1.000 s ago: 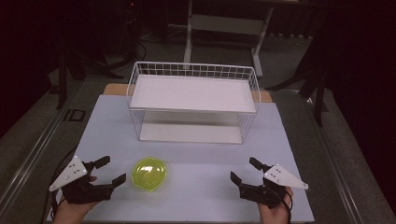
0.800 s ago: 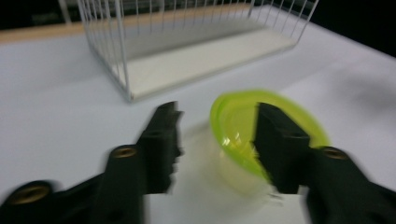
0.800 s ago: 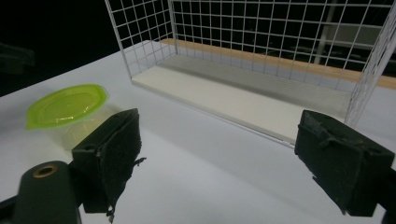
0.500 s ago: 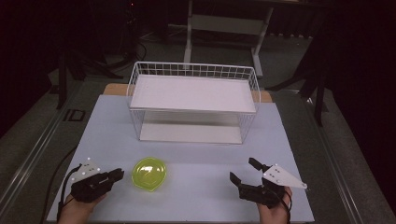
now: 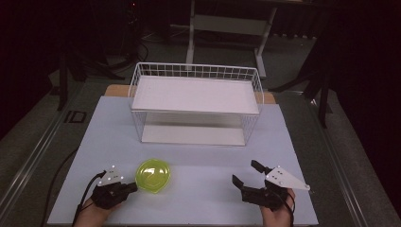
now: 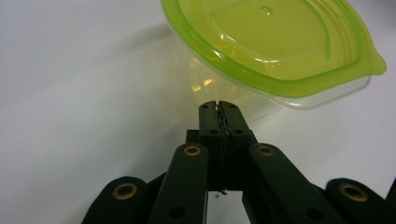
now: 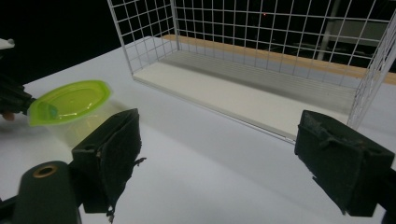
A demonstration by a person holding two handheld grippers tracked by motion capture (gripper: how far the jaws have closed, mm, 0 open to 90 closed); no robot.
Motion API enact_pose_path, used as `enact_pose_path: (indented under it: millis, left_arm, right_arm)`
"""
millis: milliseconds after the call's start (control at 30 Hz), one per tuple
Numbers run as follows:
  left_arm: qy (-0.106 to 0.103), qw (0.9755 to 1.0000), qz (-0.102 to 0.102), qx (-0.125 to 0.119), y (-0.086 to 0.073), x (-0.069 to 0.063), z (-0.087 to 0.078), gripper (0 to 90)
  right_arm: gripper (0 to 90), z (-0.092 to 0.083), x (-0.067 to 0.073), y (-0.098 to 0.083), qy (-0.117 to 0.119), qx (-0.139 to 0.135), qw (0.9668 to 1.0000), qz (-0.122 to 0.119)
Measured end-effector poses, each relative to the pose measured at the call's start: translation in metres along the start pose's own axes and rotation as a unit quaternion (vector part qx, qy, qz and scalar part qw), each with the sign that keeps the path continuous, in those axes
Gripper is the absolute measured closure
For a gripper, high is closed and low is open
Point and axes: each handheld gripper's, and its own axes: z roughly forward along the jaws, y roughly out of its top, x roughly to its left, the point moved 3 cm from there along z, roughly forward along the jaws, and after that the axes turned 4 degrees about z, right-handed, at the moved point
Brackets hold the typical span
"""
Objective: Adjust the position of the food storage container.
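Fingers, left gripper: pressed fully together, nothing between them; tips sit low at the clear wall of the lidded container, just under its green lid rim. Whether the tips touch the wall cannot be told.

Fingers, right gripper: spread wide, nothing between them; aimed across bare counter toward the wire basket.

Lidded container: round clear tub with a yellow-green lid, a small pull tab on the rim. No long axis. Lies directly ahead of the left fingers, just beside them in the high view. From the right fingers it lies well off to their left, with open counter between.

Nearer hand: the left, by a wide margin.

Judgement: with the left fingers closed and set against the tub's side, a push or nudge looks more likely than a grasp; grasping would require opening them first.
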Motion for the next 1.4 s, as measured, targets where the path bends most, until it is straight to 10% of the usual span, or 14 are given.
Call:
enact_pose_path:
  millis: [633, 1033, 1400]
  left_arm:
    - [-0.051, 0.9976, 0.047, 0.010, 0.040, -0.044, 0.055, 89.7]
    - [0.006, 0.9993, 0.033, 0.014, 0.049, -0.002, 0.061, 89.8]
    - [-0.007, 0.9986, 0.051, 0.016, 0.061, -0.004, 0.072, 89.8]
  right_arm:
    - [14.5, -0.002, -0.001, -0.001, 0.000, 0.002, 1.0000, 0.001]
    - [14.5, -0.002, -0.001, 0.000, 0.003, 0.003, 1.0000, -0.003]
    - [14.5, -0.003, -0.002, -0.001, 0.003, 0.003, 1.0000, 0.001]
